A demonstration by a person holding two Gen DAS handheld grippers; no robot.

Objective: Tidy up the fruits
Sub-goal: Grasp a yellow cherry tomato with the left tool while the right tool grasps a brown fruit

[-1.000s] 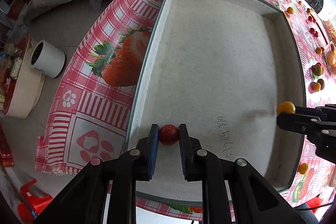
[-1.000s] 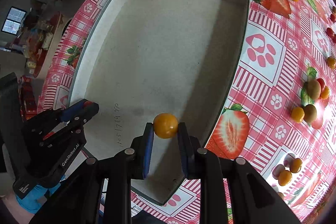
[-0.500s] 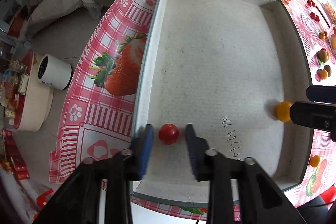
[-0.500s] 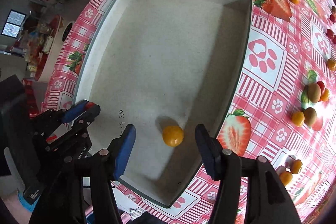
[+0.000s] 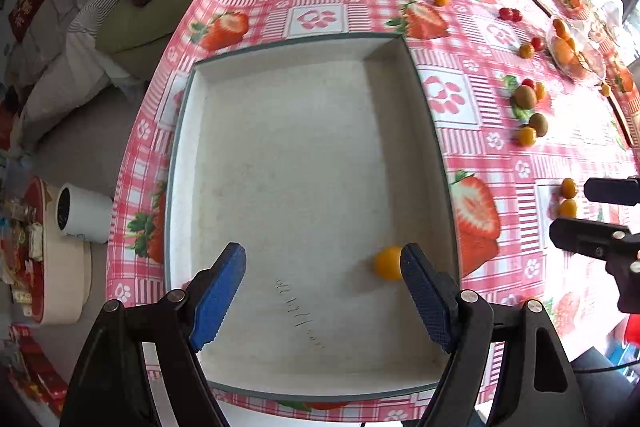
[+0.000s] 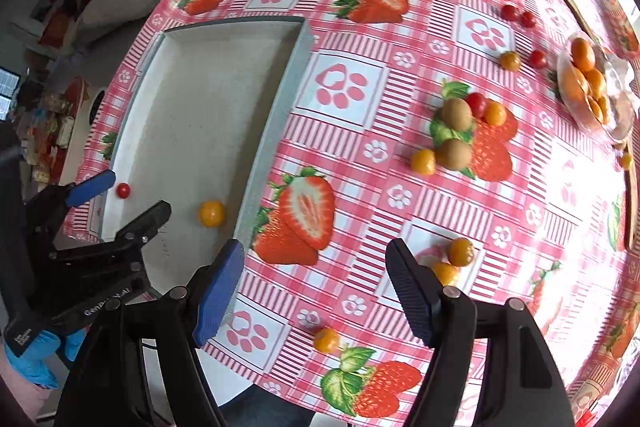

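Both sets of jaws are opening with nothing between them. On the left, the left gripper point(image 5: 322, 287) hangs over the tray point(image 5: 180, 163), a shallow, matte, speckled-white thing with a grey rim; a small glossy red tomato point(image 6: 123, 190) and a smooth yellow fruit point(image 6: 211, 213) lie inside. The right gripper point(image 6: 314, 287) is over the shiny tablecloth point(image 6: 400, 163) (plastic, I'd guess). Drop-off looks finished; next comes fetching more, perhaps the orange pair point(image 6: 454, 261) just beside its right finger.

bright daylight, glare far right, fisheye-warped edges.
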